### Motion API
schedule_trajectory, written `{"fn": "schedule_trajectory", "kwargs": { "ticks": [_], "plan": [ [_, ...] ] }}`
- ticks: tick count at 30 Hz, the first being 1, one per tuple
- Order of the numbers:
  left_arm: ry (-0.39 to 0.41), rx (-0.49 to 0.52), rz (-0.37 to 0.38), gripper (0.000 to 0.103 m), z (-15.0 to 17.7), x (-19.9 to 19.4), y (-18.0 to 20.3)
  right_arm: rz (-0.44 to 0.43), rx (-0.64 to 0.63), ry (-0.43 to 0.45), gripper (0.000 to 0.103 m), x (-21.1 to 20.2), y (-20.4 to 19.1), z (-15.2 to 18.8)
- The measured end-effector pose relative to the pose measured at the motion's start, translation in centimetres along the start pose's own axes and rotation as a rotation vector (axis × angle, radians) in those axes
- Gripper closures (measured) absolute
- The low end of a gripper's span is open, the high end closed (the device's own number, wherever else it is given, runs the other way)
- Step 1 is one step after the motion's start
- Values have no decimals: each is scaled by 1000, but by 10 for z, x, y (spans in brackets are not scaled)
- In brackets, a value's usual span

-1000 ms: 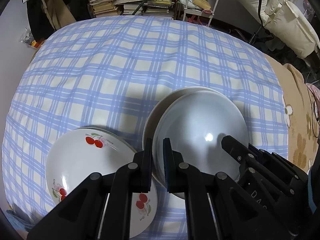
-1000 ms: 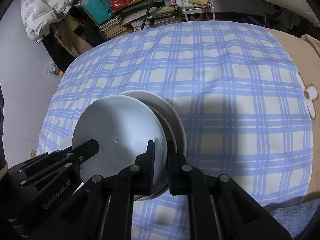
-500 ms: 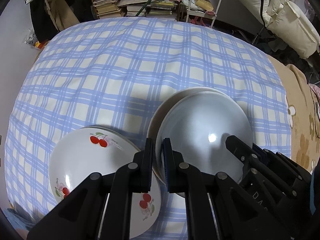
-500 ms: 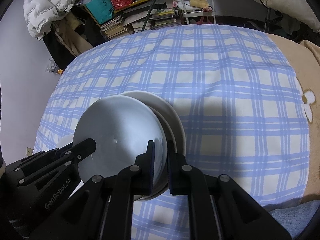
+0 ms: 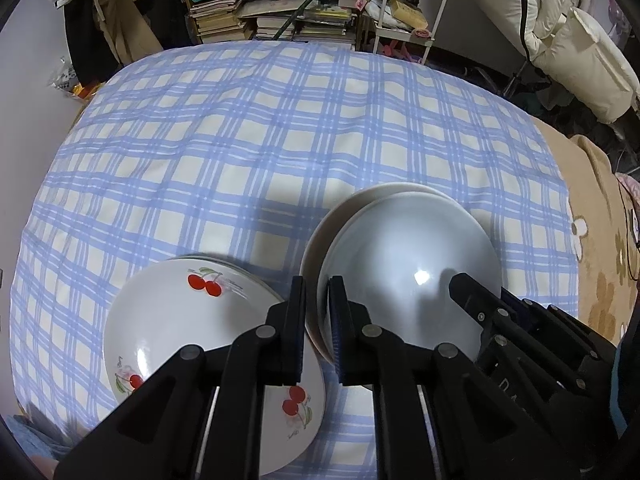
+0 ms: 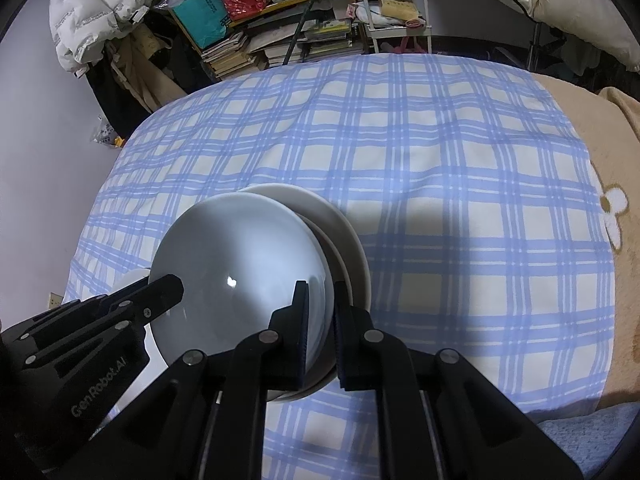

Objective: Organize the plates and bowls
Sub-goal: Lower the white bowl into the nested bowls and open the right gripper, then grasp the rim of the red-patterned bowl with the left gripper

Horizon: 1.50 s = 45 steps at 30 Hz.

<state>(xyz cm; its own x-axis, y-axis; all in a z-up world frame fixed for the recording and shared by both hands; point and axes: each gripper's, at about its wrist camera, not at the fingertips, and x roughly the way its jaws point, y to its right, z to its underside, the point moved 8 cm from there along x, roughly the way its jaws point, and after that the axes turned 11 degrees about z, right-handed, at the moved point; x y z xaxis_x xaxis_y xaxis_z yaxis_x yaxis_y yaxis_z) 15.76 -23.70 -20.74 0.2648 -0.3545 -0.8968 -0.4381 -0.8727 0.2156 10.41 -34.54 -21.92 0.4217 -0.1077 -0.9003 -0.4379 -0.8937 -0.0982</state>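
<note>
A plain pale grey-white bowl [image 5: 408, 264] is held above a cream plate stack [image 5: 360, 204] on the blue plaid cloth. My left gripper [image 5: 318, 316] is shut on the bowl's left rim. My right gripper [image 6: 322, 320] is shut on the bowl's right rim [image 6: 320, 276]; the bowl [image 6: 236, 264] overlaps the cream plates [image 6: 336, 232] in that view. A stack of white cherry-patterned plates [image 5: 180, 320] lies to the left of the bowl, under my left gripper's left finger.
The plaid cloth [image 5: 260, 120] covers a soft bed surface. A tan blanket [image 5: 600, 240] lies at the right edge. Bookshelves with stacked books [image 5: 280, 20], a white cart [image 5: 408, 4] and hanging clothes stand beyond the far edge.
Both grippers and the bowl have lifted slightly and drawn back, so more cloth and background show. The grip on the bowl is unchanged.
</note>
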Motion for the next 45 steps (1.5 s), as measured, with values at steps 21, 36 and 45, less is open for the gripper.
{"fn": "schedule_trajectory", "kwargs": {
  "ticks": [21,36,45],
  "plan": [
    [79,5,-39,88,-2,-39,-10,-94,54,51,42,-26,1,0],
    [58,31,-91,64,-9,-38,-29,26,269,6,25,-28,69,0],
    [29,66,-111,45,-14,-22,-32,78,240,-61,11,-8,72,7]
  ]
}}
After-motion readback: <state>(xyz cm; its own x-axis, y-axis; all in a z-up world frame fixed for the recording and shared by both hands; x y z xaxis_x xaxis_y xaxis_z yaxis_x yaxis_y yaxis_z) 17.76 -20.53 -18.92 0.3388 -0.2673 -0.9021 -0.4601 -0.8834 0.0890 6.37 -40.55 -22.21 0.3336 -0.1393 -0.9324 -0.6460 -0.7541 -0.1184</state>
